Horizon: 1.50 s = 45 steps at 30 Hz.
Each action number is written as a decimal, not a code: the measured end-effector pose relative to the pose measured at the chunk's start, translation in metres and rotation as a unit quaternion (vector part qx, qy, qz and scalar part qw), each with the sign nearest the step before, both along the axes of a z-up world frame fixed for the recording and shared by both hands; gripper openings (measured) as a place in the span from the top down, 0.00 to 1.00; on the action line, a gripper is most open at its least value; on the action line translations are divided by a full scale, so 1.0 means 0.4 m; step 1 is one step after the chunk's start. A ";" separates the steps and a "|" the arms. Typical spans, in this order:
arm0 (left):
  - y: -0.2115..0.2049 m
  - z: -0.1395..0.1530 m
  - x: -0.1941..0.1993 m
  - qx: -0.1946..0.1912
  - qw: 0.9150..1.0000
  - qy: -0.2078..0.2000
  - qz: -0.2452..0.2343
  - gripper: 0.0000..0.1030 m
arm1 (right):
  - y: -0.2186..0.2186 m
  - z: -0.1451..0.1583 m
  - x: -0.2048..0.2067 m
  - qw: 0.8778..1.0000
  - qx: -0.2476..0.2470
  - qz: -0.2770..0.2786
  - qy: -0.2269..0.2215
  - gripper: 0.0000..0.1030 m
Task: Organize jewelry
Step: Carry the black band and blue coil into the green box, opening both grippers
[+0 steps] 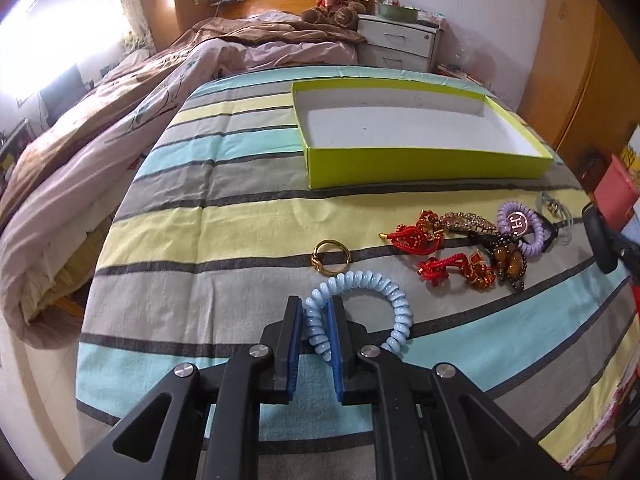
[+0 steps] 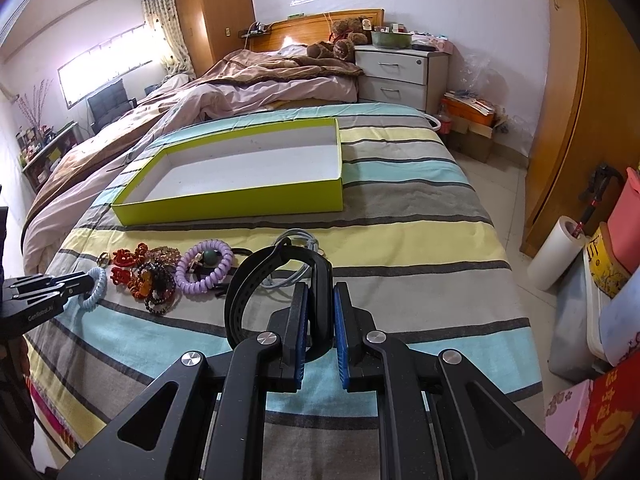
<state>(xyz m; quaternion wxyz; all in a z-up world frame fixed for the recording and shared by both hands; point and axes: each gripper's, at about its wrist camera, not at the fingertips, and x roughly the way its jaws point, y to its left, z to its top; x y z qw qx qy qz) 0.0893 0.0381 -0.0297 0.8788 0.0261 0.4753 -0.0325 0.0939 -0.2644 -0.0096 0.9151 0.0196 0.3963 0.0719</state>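
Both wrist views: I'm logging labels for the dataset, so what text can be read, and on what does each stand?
"H": round pink charm on the purple coil hair tie.
"GenRobot.AI": side of the left gripper, small and only roughly readable.
Yellow characters: red box at lower right, too distorted to read.
Tags on the teddy bears: too small to read.

Left gripper (image 1: 314, 306) and right gripper (image 2: 320, 294) jaws each clamped.
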 end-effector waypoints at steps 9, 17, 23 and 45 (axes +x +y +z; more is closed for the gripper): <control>0.005 0.021 -0.011 -0.030 0.999 -0.011 -0.017 0.91 | 0.002 0.010 0.004 1.000 0.001 0.000 -0.004 0.88; 0.022 0.086 -0.014 -0.061 0.997 -0.044 -0.016 0.91 | 0.009 0.035 0.010 1.000 0.000 0.000 -0.016 0.88; 0.019 0.133 0.034 -0.084 0.994 -0.061 -0.027 0.91 | 0.022 0.063 0.039 1.000 -0.005 0.006 -0.024 0.88; -0.012 0.118 0.371 -0.121 0.991 -0.051 -0.025 0.91 | 0.065 0.042 0.382 1.000 -0.024 0.017 0.011 0.88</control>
